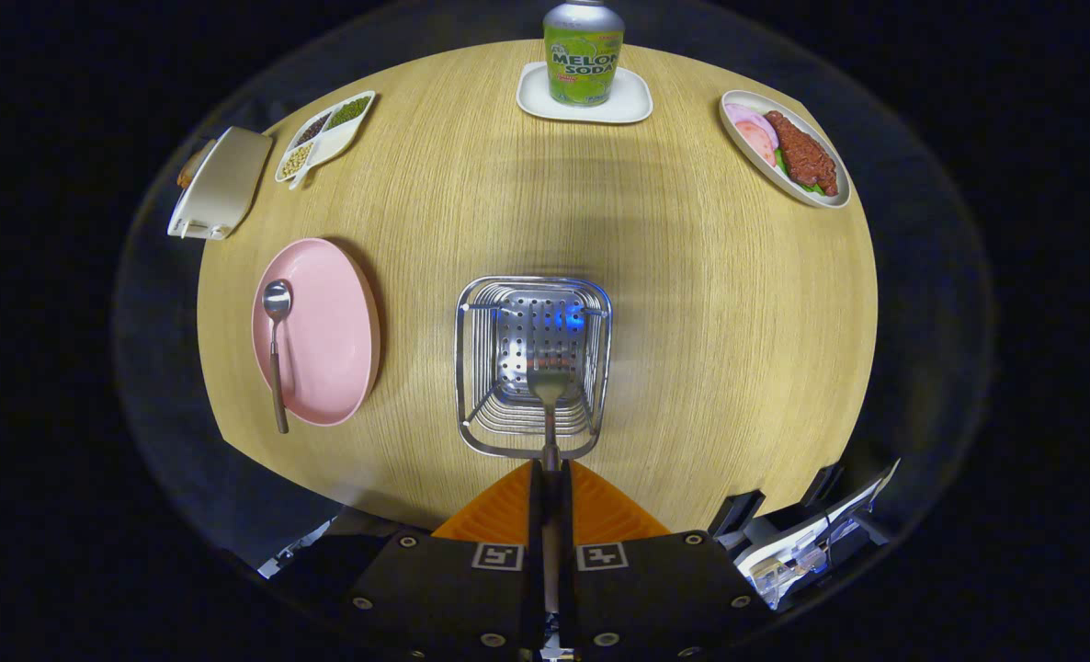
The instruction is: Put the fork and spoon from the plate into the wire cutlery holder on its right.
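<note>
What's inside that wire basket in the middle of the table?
The wire cutlery holder holds nothing loose; its perforated metal floor shows. The fork, gripped by the gripper, hangs head-first over its opening. The fork's head covers part of the floor. The spoon lies on the pink plate.

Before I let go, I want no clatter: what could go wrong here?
1. The fork, clamped by its handle in the gripper, hangs head-down over the wire holder; dropped off-centre, it may hit the rim.
2. The spoon overhangs the pink plate edge and could tip when grabbed.
</note>
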Demonstrator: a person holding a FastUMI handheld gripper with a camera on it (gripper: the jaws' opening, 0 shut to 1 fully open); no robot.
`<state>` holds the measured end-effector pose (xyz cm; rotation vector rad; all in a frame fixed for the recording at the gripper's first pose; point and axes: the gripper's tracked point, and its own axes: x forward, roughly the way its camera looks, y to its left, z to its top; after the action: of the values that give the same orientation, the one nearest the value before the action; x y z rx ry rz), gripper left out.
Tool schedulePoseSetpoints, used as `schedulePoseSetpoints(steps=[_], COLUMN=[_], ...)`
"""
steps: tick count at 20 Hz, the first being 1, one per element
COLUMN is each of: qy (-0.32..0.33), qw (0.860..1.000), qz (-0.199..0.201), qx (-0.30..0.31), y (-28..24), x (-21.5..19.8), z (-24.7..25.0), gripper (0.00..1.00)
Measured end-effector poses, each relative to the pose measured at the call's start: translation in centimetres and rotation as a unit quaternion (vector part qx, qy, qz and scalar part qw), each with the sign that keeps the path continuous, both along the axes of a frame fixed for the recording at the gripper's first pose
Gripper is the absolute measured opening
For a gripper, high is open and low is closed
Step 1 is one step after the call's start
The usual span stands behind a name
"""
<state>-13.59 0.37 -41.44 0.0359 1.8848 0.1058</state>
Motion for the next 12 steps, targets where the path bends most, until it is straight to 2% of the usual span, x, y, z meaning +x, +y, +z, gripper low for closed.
schedulePoseSetpoints(steps=[6, 12], qy=[-0.033, -0.129], qw=[0.999, 0.99], qz=[-0.034, -0.052], qx=[0.009, 0.033], y=[0.7, 2.6], x=[2.1, 4.7], z=[-0.3, 1.3], gripper=[0.1, 0.14])
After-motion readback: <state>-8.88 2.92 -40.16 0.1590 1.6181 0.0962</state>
